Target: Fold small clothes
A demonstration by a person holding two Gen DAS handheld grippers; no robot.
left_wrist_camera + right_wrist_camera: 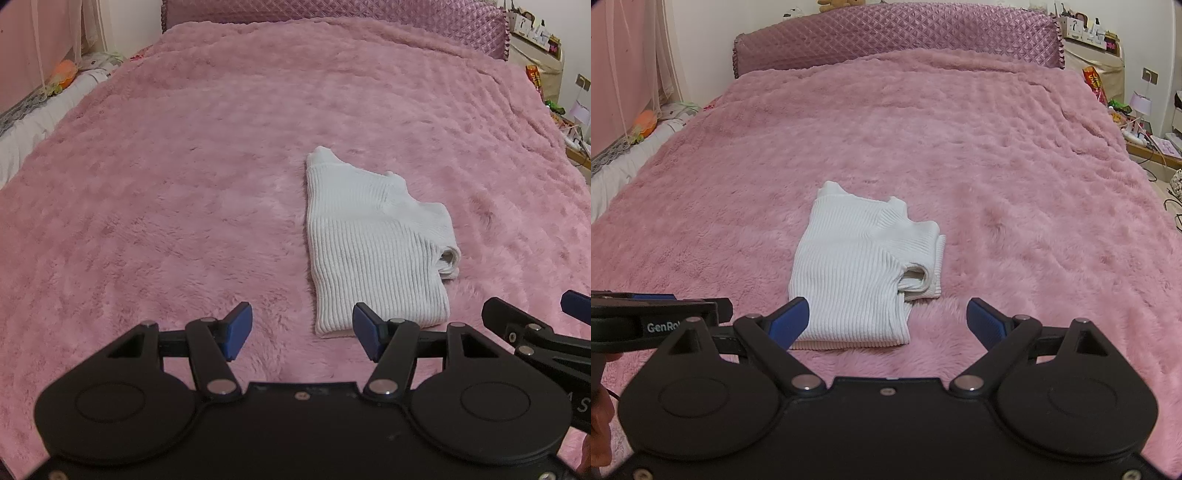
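Note:
A small white ribbed knit top (373, 240) lies folded on the fluffy pink blanket (184, 206), its collar at the far end and a rolled sleeve at its right side. My left gripper (302, 334) hovers open just before the garment's near hem, slightly to its left, with nothing between its blue pads. In the right wrist view the same white top (864, 269) sits ahead and a bit left. My right gripper (887, 325) is open and empty, its left pad (792, 319) in front of the garment's near left corner. Part of the other gripper shows at each view's edge.
The pink blanket (997, 166) covers a wide bed with a quilted mauve headboard (894, 40). A cluttered bedside stand (1137, 122) is at the far right, and a white-covered ledge with an orange toy (644, 120) runs along the left.

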